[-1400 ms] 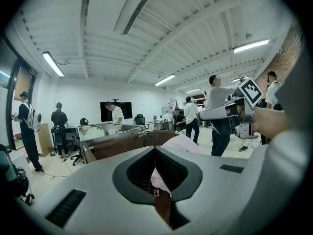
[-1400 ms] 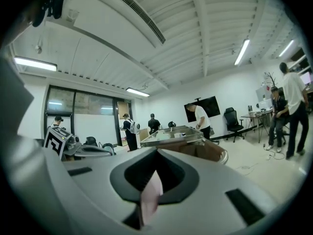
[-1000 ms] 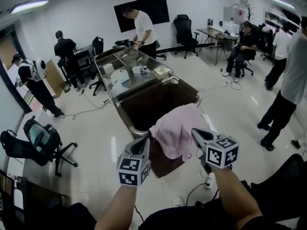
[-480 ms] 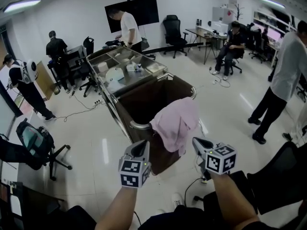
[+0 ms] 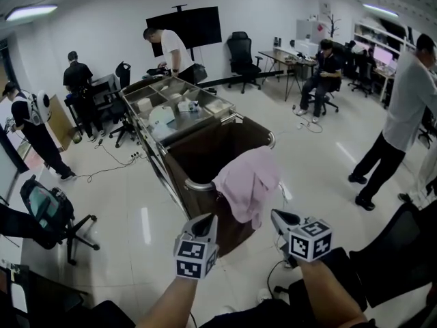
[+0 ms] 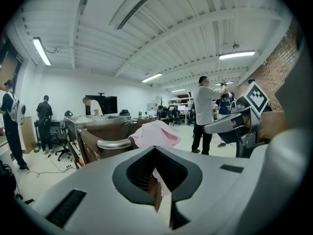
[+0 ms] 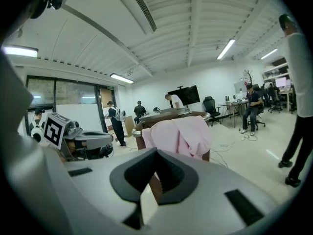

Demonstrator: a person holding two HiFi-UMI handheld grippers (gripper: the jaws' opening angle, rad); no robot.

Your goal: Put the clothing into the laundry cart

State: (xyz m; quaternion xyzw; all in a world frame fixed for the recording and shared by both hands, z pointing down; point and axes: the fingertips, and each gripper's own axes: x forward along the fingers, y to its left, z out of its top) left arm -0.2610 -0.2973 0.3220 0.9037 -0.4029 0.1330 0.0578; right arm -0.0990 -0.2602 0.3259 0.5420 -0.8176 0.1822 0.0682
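Spotting pink clothing (image 5: 249, 180) draped over the laundry cart's (image 5: 195, 185) near rim; holding left gripper (image 5: 205, 219) and right gripper (image 5: 278, 217) nearer, both clenched tight on nothing

An open-plan office, shown by desks (image 5: 289, 53), swivel chairs (image 5: 240, 55) and a wall screen (image 5: 196, 24).

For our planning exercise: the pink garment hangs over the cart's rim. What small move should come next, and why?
Probably open the right gripper and reach for the garment: it drapes over the cart rim, partly outside, and that gripper is shut, empty, short of it.
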